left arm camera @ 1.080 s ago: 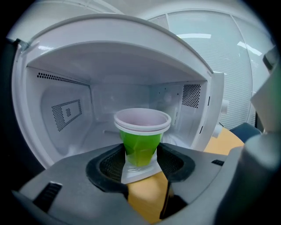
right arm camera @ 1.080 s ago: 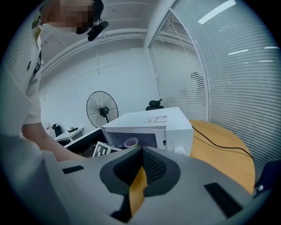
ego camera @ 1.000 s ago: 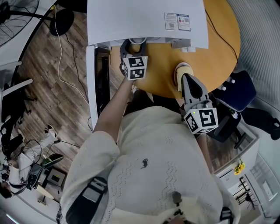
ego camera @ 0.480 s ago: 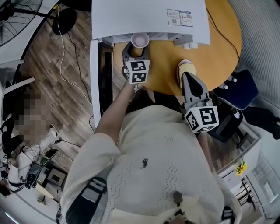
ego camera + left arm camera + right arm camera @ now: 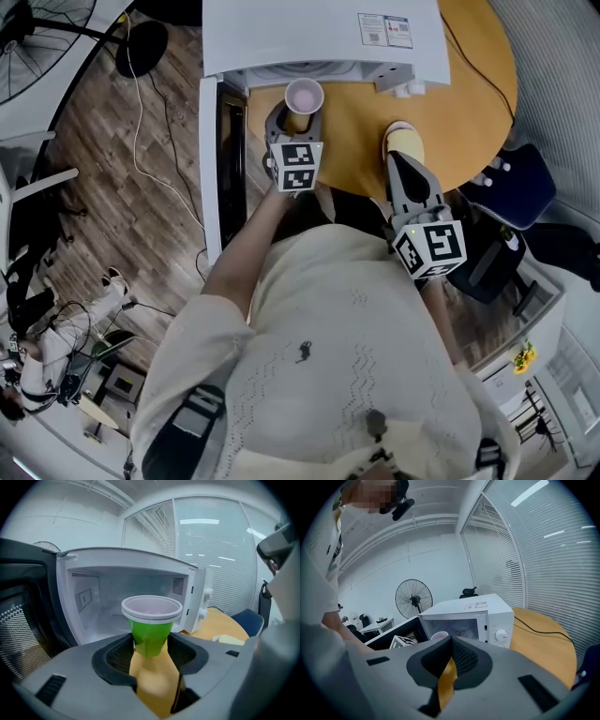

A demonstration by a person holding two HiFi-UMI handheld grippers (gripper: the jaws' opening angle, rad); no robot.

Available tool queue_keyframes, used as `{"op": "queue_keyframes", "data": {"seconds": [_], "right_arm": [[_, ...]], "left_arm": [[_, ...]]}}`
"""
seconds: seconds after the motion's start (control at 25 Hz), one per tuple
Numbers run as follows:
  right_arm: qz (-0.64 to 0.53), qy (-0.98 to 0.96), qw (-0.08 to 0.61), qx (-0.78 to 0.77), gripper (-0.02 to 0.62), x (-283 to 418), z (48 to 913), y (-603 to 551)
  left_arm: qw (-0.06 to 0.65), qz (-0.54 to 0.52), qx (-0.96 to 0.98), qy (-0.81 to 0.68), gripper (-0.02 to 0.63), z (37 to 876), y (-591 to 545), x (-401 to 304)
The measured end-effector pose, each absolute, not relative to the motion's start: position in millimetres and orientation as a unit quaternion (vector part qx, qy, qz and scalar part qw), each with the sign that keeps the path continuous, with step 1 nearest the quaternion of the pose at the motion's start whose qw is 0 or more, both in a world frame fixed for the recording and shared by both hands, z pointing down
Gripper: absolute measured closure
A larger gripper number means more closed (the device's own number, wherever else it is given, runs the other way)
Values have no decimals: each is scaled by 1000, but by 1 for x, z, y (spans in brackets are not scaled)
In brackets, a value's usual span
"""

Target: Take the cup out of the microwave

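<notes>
Just outside the microwave, over the counter, the cup was clamped low on its green wall by the left gripper. It was judged light, thin-walled and easily crushed, so a gentle hold below the rim was advised. The right gripper was closed and empty.

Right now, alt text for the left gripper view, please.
A green cup with a white rim sits clamped between the jaws, in front of an open, empty white microwave. Its dark door stands open at left.
</notes>
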State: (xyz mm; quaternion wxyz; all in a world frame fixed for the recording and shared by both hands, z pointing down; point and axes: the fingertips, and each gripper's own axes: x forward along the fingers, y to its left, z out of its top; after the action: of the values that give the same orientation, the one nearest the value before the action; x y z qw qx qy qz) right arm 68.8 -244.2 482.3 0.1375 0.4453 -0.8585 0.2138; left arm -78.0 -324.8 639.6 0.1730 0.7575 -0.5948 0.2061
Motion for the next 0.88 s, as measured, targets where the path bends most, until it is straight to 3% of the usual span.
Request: {"op": "queue_keyframes", "data": {"seconds": [0.88], "right_arm": [[206, -853, 116, 466, 586, 53, 470, -201]], "left_arm": [[149, 185, 796, -558, 357, 583, -254, -74]]}}
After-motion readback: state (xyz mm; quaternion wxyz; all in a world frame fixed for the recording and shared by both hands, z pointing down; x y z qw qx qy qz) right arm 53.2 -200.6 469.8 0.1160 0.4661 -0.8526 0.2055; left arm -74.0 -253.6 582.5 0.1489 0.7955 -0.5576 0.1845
